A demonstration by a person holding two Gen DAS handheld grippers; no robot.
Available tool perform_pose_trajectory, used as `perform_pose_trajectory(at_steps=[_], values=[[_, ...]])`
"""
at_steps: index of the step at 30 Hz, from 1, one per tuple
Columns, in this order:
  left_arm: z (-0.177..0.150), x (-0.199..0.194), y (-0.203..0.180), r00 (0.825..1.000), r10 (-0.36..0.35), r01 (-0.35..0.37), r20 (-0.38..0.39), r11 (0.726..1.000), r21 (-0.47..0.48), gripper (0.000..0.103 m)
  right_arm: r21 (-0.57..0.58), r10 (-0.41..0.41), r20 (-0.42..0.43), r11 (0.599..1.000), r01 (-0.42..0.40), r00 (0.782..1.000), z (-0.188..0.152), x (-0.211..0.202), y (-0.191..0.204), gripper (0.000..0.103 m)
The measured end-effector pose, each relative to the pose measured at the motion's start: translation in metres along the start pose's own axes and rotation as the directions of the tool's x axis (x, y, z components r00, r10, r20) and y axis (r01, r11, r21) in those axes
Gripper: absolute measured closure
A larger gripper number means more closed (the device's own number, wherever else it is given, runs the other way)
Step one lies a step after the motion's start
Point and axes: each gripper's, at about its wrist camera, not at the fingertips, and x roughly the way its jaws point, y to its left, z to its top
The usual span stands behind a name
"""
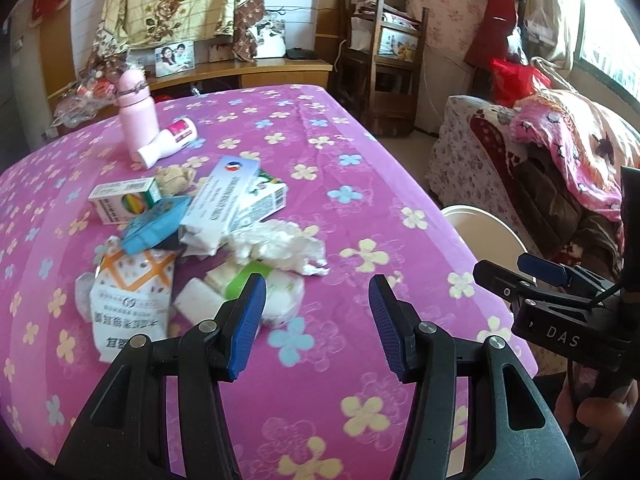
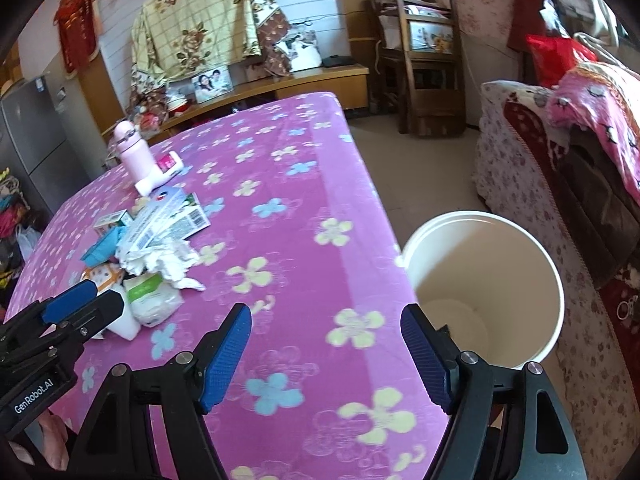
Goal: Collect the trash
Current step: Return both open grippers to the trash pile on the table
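A heap of trash lies on the pink flowered tablecloth (image 1: 344, 152): crumpled white tissue (image 1: 276, 246), a white packet with orange print (image 1: 130, 292), a blue box (image 1: 154, 226), a green-and-white box (image 1: 122, 200), a long white carton (image 1: 224, 196) and a green-labelled wrapper (image 1: 248, 280). My left gripper (image 1: 316, 304) is open just right of the heap, its left pad near the green wrapper. My right gripper (image 2: 326, 340) is open and empty over the table's right edge. A white bucket (image 2: 552, 280) stands on the floor beside the table. The heap also shows in the right wrist view (image 2: 156, 256).
A pink bottle (image 1: 136, 120) stands and a white-and-pink tube (image 1: 170, 142) lies at the far side of the table. A sofa with a pink blanket (image 2: 592, 120) is right of the bucket. A wooden chair (image 2: 424, 60) and a low cabinet (image 2: 300, 84) are behind.
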Motion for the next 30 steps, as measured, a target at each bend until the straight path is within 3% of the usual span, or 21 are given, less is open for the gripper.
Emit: perform_pose_trajectory(at_steps=[8,14,21,30], values=[[-0.013,-0.01,0.036,1.0,0.002,-0.004,-0.022,0.998,-0.064,0.051,-0.045,0.041,-0.022,0.998,-0.042,0.999,-0.003,0.004,0.026,0.028],[-0.03,-0.021,0.079,0.999,0.015,-0.019,-0.035,0.994,-0.105,0.043,-0.081,0.076,-0.053,0.993,-0.08,0.996,-0.007,0.011,0.046,0.027],[-0.056,-0.023,0.132,0.994,0.069,-0.082,-0.083,0.983,-0.164,0.043,-0.098,0.118,-0.099,0.987,-0.128,0.988,-0.01,0.028,0.068,0.027],[-0.058,-0.024,0.178,0.992,0.092,-0.11,-0.082,0.962,-0.251,0.043,-0.102,0.177,-0.132,0.976,-0.191,0.975,0.012,0.053,0.094,0.027]])
